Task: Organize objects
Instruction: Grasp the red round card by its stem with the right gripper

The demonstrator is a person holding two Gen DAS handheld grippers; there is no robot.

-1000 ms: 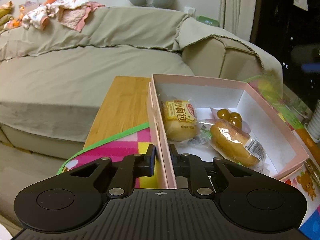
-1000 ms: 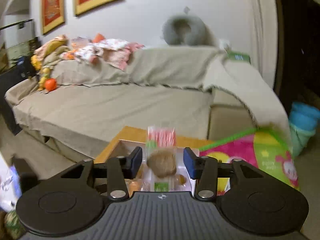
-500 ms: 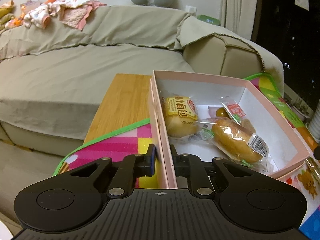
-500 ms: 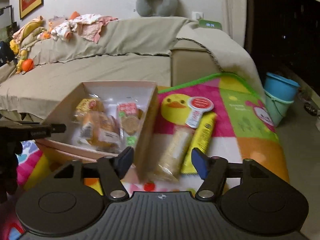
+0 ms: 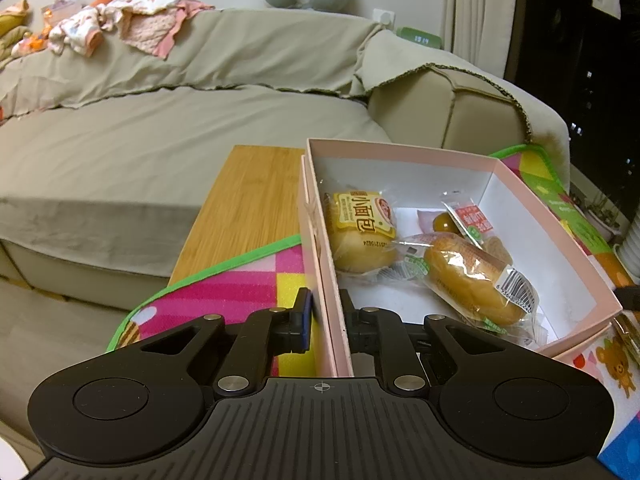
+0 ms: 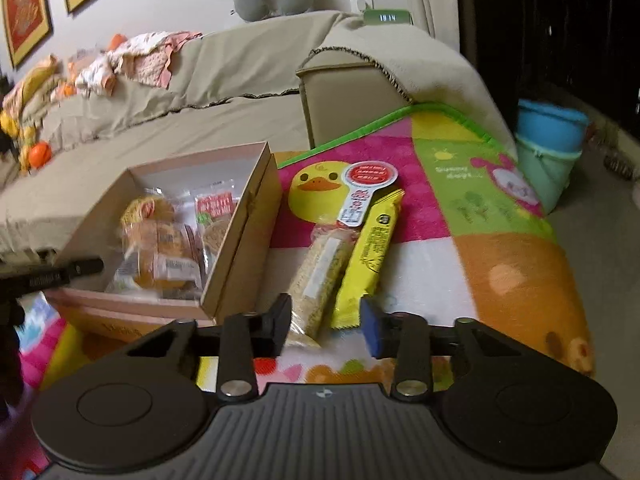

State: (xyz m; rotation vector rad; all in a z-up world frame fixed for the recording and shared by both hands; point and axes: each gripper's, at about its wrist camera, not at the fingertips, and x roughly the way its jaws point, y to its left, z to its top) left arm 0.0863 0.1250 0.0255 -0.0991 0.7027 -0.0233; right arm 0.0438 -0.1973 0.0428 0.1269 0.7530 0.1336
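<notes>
A pink open box (image 5: 404,152) sits on a colourful play mat. My left gripper (image 5: 325,322) is shut on the box's near left wall. Inside lie a round bun in a yellow wrapper (image 5: 362,236), a long wrapped bun (image 5: 472,284) and a red-labelled snack pack (image 5: 474,220). In the right wrist view the box (image 6: 240,240) is at left. My right gripper (image 6: 326,326) is open and empty, just in front of a beige grain bar (image 6: 320,268) and a yellow wrapped bar (image 6: 370,256) lying on the mat. A red-and-white round-headed packet (image 6: 362,192) lies beyond them.
The play mat (image 6: 500,208) covers a wooden table (image 5: 248,208) in front of a beige sofa (image 5: 160,128). A blue and green bucket (image 6: 548,144) stands on the floor at right. Clothes are piled on the sofa back (image 5: 120,28).
My right gripper released the red-labelled snack pack into the box, opened, and moved right and down to the bars on the mat. My left gripper stays shut on the box wall.
</notes>
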